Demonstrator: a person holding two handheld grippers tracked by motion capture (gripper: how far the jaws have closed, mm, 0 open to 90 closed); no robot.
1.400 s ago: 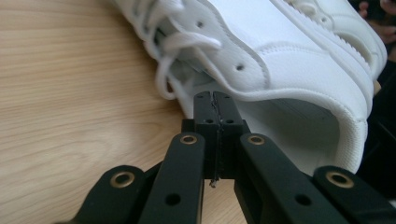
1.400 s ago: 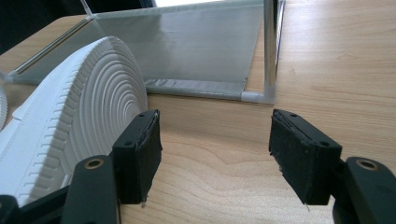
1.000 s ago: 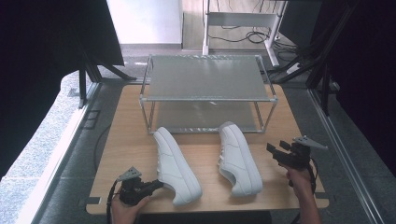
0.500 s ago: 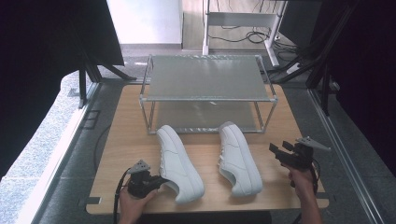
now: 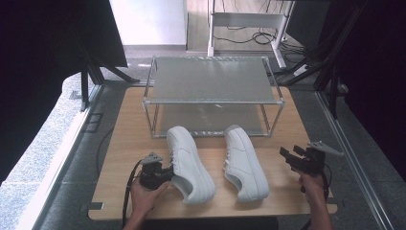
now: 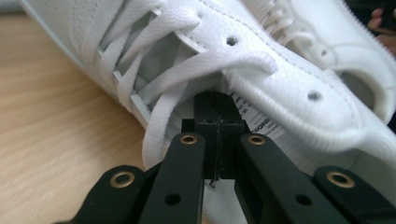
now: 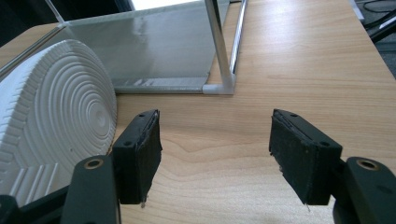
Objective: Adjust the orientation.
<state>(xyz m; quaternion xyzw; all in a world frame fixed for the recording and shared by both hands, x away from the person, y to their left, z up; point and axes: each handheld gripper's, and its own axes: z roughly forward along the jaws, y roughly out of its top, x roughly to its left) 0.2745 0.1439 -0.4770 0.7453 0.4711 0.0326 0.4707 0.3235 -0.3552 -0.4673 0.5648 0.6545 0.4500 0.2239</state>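
Two white sneakers lie on the wooden table (image 5: pixel 124 124) in front of a rack. The left shoe (image 5: pixel 189 165) (image 6: pixel 289 70) points toward the rack, laces up. My left gripper (image 5: pixel 167 173) (image 6: pixel 218 107) is shut, its tips pressed in under the laces at the tongue; I see nothing between the pads. The right shoe (image 5: pixel 244 163) shows its ribbed sole (image 7: pixel 56 116) to my right gripper (image 5: pixel 288 154) (image 7: pixel 215 149). That gripper hovers open to the right of this shoe, apart from it, holding nothing.
A two-shelf metal rack (image 5: pixel 213 81) (image 7: pixel 219 51) stands at the back of the table, its corner post just beyond the right shoe. Bare wood (image 7: pixel 280 70) spreads to the right of that shoe. Cables and dark frames lie on the floor around the table.
My left gripper has moved forward and to the right, up against the left shoe. The right gripper has drifted slightly right. Both shoes stay in place.
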